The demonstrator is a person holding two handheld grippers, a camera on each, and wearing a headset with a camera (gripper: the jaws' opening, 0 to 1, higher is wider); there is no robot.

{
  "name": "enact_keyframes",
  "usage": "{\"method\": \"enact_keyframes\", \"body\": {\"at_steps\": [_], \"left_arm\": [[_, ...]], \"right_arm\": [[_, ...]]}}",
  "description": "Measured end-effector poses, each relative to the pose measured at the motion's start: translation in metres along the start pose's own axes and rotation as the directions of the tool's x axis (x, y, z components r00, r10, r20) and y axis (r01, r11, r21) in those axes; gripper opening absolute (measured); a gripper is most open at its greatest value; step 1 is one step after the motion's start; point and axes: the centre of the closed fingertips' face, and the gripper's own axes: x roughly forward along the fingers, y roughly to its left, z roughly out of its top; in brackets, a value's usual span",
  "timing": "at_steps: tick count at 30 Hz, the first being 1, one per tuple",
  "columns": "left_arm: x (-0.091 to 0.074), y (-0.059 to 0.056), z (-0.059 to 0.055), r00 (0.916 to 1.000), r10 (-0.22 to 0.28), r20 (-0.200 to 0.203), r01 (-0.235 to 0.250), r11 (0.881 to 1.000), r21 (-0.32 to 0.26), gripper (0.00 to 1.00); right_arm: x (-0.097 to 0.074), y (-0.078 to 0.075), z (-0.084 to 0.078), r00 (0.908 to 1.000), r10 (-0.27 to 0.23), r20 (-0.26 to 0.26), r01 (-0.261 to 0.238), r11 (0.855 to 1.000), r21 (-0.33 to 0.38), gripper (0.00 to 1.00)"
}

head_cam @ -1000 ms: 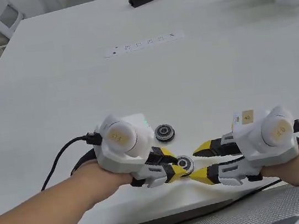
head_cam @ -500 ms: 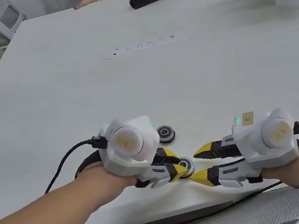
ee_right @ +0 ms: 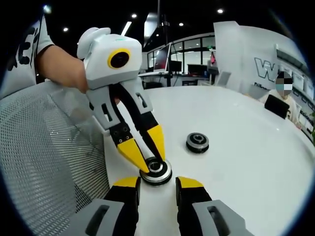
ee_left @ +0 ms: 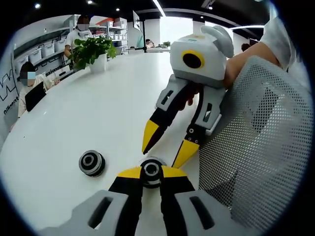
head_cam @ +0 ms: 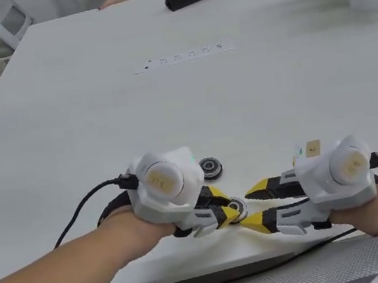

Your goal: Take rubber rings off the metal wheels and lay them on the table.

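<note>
**Left gripper** (head_cam: 222, 215): jaws closed on a wheel (head_cam: 235, 207), pinched across its rim at the near edge of the table (head_cam: 66, 116). In the left gripper view the wheel (ee_left: 151, 170) sits square between your own yellow tips with the hub facing the camera. That hold leaves most of the outer band free for the other tool. I cannot tell whether the wheel rests on the table or hangs just above it.

**Right gripper** (head_cam: 252, 206): jaws apart, nothing in them, tips aimed at the wheel from the opposite side and very near it. In the right gripper view the wheel (ee_right: 156, 171) lies just ahead of the gap between its tips, and the left gripper (ee_right: 147, 155) comes down on it from the upper left.

**Judgement:** your left is the vise and your right is to do the peeling. The dark ring (ee_right: 165, 178) looks to be still on, so this is the approach to the first pinch — early in the task.

**Second wheel** (head_cam: 210, 167): flat on the table just beyond the left gripper and apart from both tools. Its ring looks to be on, and it is waiting its turn.

**Next move:**
- Catch rubber only. The band is thin, so a tip could slide onto metal.
- Keep the left clamp firm — a pull could twist the wheel out, and the table edge is close.
</note>
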Motion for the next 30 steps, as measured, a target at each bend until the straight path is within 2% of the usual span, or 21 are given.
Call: {"method": "enact_keyframes", "body": {"at_steps": [16, 23, 30], "left_arm": [[0.000, 0.000, 0.000, 0.9998, 0.010, 0.017, -0.010, 1.000, -0.009, 0.07], [0.000, -0.001, 0.000, 0.9998, 0.012, 0.017, -0.012, 1.000, -0.010, 0.07], [-0.001, -0.001, 0.000, 0.9996, 0.013, 0.026, -0.013, 1.000, -0.014, 0.07]], "right_arm": [[0.011, 0.002, 0.005, 0.9998, 0.019, -0.008, -0.019, 1.000, -0.012, 0.27], [0.011, 0.002, 0.003, 0.9998, 0.021, 0.005, -0.021, 0.999, 0.043, 0.26], [0.010, 0.003, 0.002, 0.9997, 0.023, 0.006, -0.024, 0.998, 0.060, 0.26]]}}
